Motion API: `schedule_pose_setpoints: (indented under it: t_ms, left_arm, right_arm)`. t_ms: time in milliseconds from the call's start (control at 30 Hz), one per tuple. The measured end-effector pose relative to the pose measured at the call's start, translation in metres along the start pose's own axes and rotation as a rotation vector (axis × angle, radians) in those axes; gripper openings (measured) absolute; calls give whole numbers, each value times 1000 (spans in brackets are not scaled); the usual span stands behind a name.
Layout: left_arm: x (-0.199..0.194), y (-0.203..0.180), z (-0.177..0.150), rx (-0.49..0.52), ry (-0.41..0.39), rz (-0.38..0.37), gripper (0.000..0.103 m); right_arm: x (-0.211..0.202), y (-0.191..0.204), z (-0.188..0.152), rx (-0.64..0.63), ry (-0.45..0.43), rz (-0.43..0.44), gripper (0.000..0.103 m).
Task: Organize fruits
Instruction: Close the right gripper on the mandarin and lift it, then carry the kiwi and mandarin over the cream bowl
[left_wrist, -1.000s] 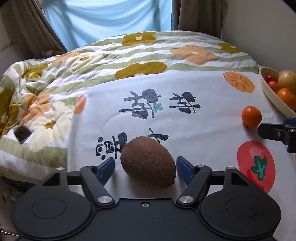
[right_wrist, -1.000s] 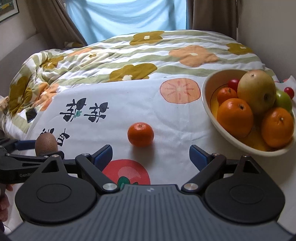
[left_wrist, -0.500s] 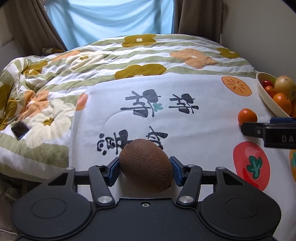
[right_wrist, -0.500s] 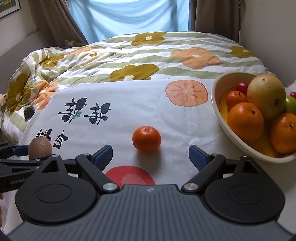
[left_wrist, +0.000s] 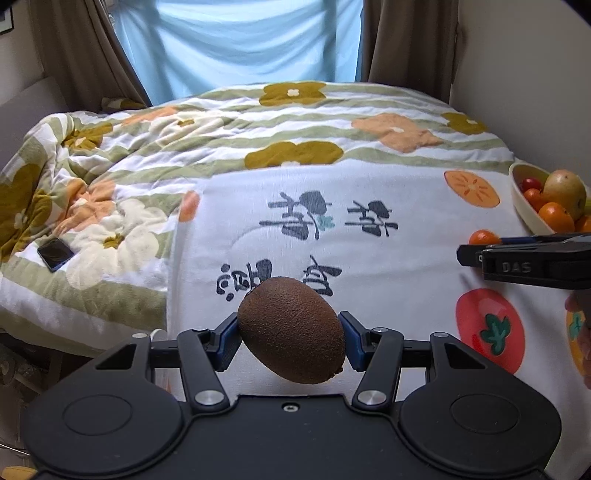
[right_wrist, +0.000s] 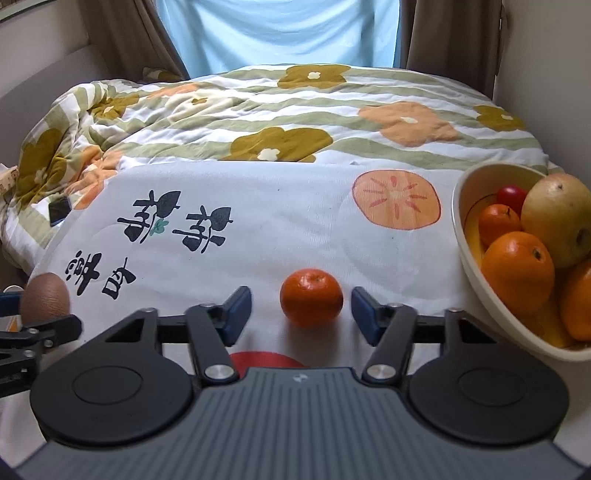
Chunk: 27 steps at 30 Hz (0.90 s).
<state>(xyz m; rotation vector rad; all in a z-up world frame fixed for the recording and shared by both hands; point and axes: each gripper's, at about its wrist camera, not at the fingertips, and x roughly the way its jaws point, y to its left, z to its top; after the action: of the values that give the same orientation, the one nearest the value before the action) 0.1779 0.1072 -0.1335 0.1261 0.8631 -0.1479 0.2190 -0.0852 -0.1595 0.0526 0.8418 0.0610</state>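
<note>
My left gripper (left_wrist: 288, 338) is shut on a brown kiwi (left_wrist: 291, 328) and holds it lifted above the white printed cloth (left_wrist: 369, 258). The kiwi also shows at the left edge of the right wrist view (right_wrist: 44, 297). My right gripper (right_wrist: 301, 308) is open, its blue pads on either side of a small tangerine (right_wrist: 311, 297) that rests on the cloth, apart from both pads. The tangerine shows in the left wrist view (left_wrist: 484, 237) behind the right gripper's body. A cream fruit bowl (right_wrist: 476, 266) stands at the right with oranges, a pear and a red fruit.
The cloth lies on a flowered quilt (left_wrist: 258, 125) covering a bed. A dark phone (left_wrist: 55, 254) lies on the quilt at the left. Curtains and a window are at the far end. A wall is close on the right.
My left gripper closed on the kiwi and lifted it off the cloth. My right gripper moved forward around the tangerine and narrowed its opening.
</note>
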Motion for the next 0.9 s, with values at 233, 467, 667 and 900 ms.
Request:
schedule_pose_setpoints:
  t_ms: [233, 467, 667, 900]
  left_arm:
    - [-28, -11, 5, -12, -40, 8, 60]
    - [-59, -34, 15, -26, -77, 25, 60]
    - [-86, -68, 24, -29, -110, 26, 60]
    - [-105, -121, 40, -24, -149, 14, 60]
  right_arm:
    - [-20, -9, 6, 23, -16, 43, 51]
    - [-60, -25, 13, 25, -58, 91, 51]
    - [-95, -56, 17, 11, -96, 114, 51]
    - [-129, -113, 22, 16, -131, 116, 51]
